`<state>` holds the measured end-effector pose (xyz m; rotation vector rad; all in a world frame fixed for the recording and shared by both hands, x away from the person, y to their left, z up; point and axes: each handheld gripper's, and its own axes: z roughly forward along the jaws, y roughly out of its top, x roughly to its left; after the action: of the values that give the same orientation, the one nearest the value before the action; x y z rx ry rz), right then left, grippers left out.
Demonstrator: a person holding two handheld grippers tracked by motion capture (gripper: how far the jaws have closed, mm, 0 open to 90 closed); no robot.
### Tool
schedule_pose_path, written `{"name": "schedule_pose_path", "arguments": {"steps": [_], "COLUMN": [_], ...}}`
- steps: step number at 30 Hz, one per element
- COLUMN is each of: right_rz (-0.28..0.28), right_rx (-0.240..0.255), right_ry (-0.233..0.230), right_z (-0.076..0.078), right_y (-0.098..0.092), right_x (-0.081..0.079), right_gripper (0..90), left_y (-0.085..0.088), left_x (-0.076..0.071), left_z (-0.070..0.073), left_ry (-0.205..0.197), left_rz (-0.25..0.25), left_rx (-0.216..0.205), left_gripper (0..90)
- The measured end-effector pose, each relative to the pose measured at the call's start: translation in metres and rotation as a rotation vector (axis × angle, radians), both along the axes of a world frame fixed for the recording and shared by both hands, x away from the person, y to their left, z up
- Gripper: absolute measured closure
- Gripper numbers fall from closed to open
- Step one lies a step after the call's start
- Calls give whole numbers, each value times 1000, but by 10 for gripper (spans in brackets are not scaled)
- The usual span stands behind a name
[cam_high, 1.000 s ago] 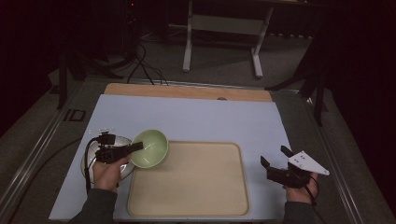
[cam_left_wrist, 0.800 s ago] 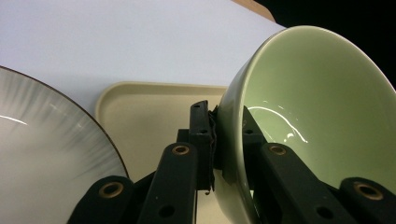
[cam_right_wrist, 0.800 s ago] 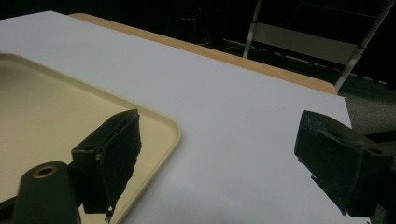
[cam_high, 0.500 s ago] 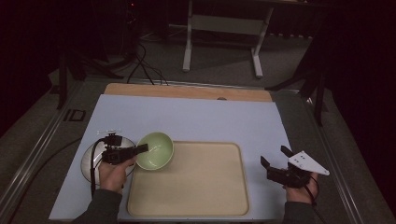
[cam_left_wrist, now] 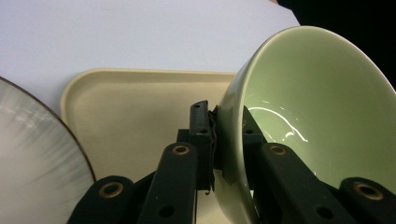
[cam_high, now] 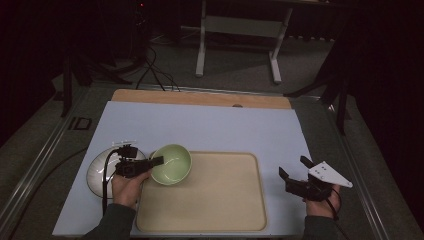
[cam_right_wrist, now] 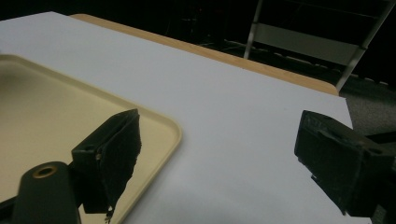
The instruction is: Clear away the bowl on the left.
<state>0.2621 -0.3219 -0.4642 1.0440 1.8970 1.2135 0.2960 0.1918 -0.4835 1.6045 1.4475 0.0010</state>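
A pale green bowl (cam_high: pixel 172 163) hangs tilted over the left edge of the beige tray (cam_high: pixel 220 200). My left gripper (cam_high: pixel 159 161) is shut on the bowl's rim. In the left gripper view the rim of the green bowl (cam_left_wrist: pixel 317 107) sits pinched between the two black pads, one inside and one outside the wall. My right gripper (cam_high: pixel 292 168) rests to the right of the tray with its jaws wide apart. Nothing lies between the black pads (cam_right_wrist: pixel 116 149) in the right gripper view.
A white plate with a dark rim (cam_high: pixel 97 172) lies on the white table sheet (cam_high: pixel 200 125) left of the tray, partly under my left hand. A wooden strip (cam_high: pixel 200 97) runs along the table's far edge. Beyond it stands a metal frame (cam_high: pixel 237 30) on the floor.
My left gripper has carried the green bowl a little to the right, from beside the plate to over the tray's left edge. The right gripper has stayed where it was.
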Motion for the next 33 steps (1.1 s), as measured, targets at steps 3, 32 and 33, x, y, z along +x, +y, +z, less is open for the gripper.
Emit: {"name": "schedule_pose_path", "arguments": {"steps": [3, 32, 33], "right_rz": [1, -1, 0], "right_rx": [0, -2, -2], "right_ry": [-1, 0, -1], "right_z": [0, 0, 0], "right_y": [0, 0, 0], "right_x": [0, 0, 0], "right_gripper": [140, 141, 141], "left_y": [-4, -46, -48], "left_x": [0, 1, 1], "left_z": [-1, -14, -15], "left_ry": [0, 11, 12], "left_rz": [-5, -69, -70], "left_rx": [8, 103, 106], "left_gripper": [827, 827, 827]}}
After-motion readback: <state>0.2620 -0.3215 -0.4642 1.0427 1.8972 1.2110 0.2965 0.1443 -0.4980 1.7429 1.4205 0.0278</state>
